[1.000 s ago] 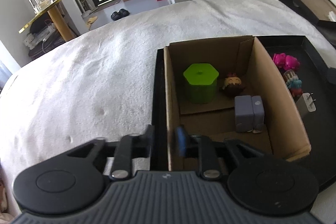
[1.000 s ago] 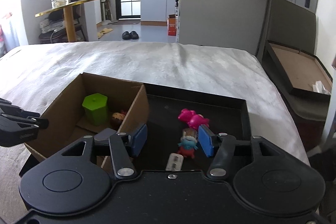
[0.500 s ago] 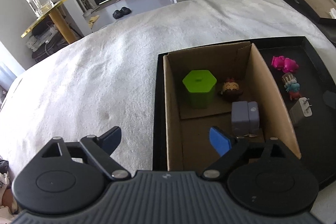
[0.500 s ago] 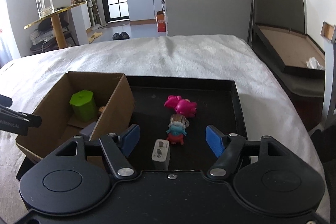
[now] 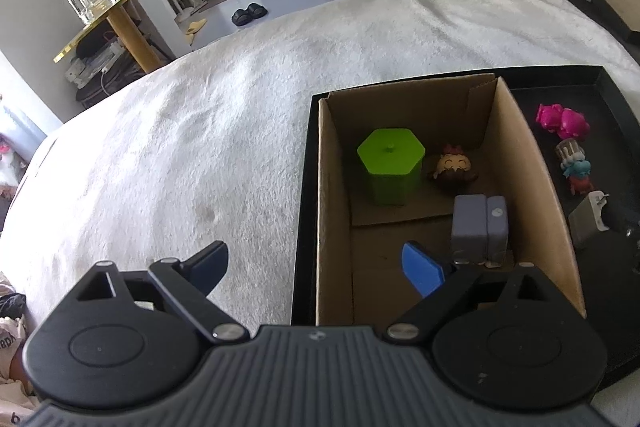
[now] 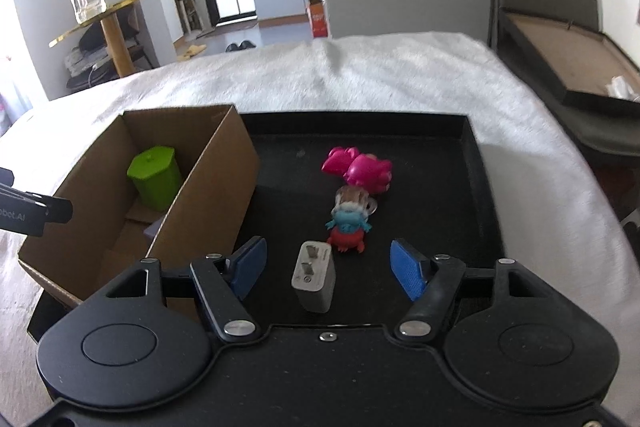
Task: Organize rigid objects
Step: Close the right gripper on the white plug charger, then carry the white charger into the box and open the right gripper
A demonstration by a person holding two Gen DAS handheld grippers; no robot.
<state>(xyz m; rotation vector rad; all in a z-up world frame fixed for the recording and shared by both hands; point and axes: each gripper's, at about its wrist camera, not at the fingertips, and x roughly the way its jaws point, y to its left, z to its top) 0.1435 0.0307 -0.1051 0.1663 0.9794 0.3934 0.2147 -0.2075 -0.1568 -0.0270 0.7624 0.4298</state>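
**Both grippers spread wide, charger lying between the right one's pads**

Though well within reach, lies ungrasped: white charger (image 6: pixel 314 277) on the floor of the black tray (image 6: pixel 476 187), prongs up, between the spread blue pads of the right gripper (image 6: pixel 327 263) and touching neither. Just beyond it, a small blue-and-red figure (image 6: pixel 348 229), then a clear-capped piece (image 6: pixel 352 199), then two pink toys (image 6: pixel 358 169) touching each other, all in a loose line running away from the gripper.

Held over the near left wall of the cardboard box (image 5: pixel 332 187), the left gripper (image 5: pixel 320 265), likewise released and gripping nothing: one pad over the white blanket (image 5: pixel 180 147), the other inside the box, close to a grey two-part block (image 5: pixel 478 225) standing upright. Further back in the box, a green hexagonal container (image 5: pixel 390 167) with a small knob on its lid, and just beside it a brown-haired doll head (image 5: pixel 452 169).

Seen from the left wrist, only partly shown: charger (image 5: pixel 586 223), cut by a dark shape at the frame's right. From the right wrist, mostly hidden behind the box wall: the grey block, a corner only; the doll head out of sight. Blurred in that view: the clear-capped piece, its form hard to make out.
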